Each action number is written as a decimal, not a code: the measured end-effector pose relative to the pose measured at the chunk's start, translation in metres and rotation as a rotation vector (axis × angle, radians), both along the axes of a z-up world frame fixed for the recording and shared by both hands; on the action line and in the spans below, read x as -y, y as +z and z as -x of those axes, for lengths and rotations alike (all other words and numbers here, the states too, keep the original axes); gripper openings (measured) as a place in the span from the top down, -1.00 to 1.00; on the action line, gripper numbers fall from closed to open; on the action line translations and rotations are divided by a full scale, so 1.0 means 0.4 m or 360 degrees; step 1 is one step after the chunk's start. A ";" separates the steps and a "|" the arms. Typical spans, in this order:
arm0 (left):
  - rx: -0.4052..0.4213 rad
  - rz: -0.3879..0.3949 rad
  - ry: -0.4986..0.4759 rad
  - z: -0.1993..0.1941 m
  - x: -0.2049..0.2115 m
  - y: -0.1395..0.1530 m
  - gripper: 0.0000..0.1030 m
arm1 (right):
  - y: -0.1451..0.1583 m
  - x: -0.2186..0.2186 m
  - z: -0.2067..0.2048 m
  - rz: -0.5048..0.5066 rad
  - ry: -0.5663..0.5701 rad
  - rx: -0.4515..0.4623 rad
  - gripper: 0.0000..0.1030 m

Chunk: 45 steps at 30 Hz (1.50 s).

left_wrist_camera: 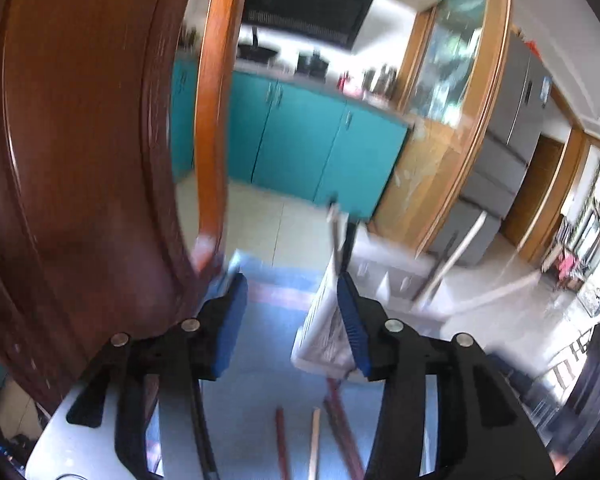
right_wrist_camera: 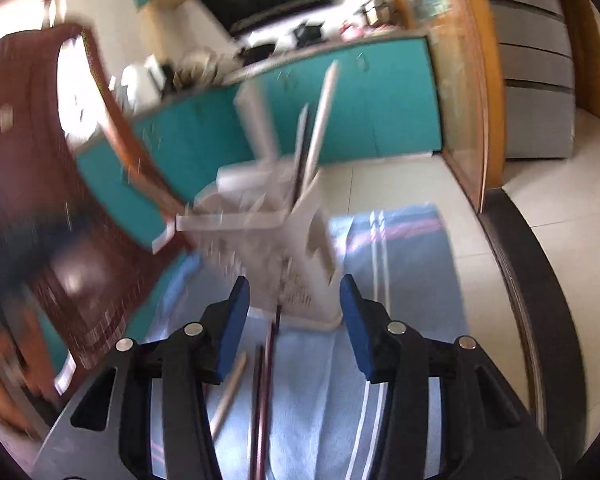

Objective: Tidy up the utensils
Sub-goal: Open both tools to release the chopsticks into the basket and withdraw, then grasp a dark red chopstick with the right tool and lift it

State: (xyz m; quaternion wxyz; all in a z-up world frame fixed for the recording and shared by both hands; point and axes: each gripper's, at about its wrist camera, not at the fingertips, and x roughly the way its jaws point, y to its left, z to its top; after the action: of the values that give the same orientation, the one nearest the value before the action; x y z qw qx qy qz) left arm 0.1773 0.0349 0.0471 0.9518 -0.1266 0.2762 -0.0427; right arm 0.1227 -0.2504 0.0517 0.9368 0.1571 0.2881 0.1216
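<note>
No legible writing or brand anywhere; too blurred. White slotted utensil holder [right_wrist_camera: 284, 248] stood on the blue striped cloth [right_wrist_camera: 400, 280], pale and dark sticks upright inside. Loose chopsticks [right_wrist_camera: 262, 392] lay flat on the cloth, nearer than the holder. Left gripper [left_wrist_camera: 292, 320] and right gripper [right_wrist_camera: 294, 320] both gaped, gripping nothing.

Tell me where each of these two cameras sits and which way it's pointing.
Left wrist: sits on the left gripper, looking forward and down over a blue cloth toward teal cabinets; only its open fingers show.
Right wrist: sits on the right gripper, facing the white utensil holder; its open fingers show.
Shared: the holder, chopsticks on the cloth, cabinets.
</note>
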 end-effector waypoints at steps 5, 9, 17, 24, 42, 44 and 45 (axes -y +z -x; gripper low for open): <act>-0.0325 -0.0229 -0.0023 -0.024 0.027 -0.114 0.06 | -0.040 -0.031 -0.025 0.0127 0.0046 -0.0162 0.09; -0.0535 -0.0323 -0.0091 -0.026 0.047 -0.185 0.06 | -0.131 -0.135 -0.042 0.0327 0.0200 -0.0380 0.30; -0.0628 -0.0351 -0.0106 -0.016 0.050 -0.224 0.01 | -0.243 -0.244 -0.080 0.0447 0.0325 -0.0598 0.47; -0.0665 -0.0400 -0.0142 -0.022 0.072 -0.246 -0.07 | -0.293 -0.285 -0.092 0.0564 0.0323 -0.0703 0.49; -0.0773 -0.0453 -0.0175 -0.056 0.106 -0.299 -0.20 | -0.269 -0.153 -0.040 0.0269 0.0388 -0.0876 0.87; -0.0771 -0.0453 -0.0186 -0.058 0.113 -0.300 -0.23 | -0.247 -0.136 -0.032 0.0248 0.0360 -0.0814 0.86; -0.0771 -0.0458 -0.0190 -0.057 0.116 -0.299 -0.25 | -0.232 -0.129 -0.029 0.0238 0.0343 -0.0782 0.85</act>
State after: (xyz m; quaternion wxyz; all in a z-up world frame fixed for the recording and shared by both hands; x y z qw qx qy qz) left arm 0.2001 -0.0115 -0.0726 0.8621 0.0196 0.5057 -0.0275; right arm 0.1344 -0.1990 -0.0411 0.8295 0.0808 0.5298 0.1573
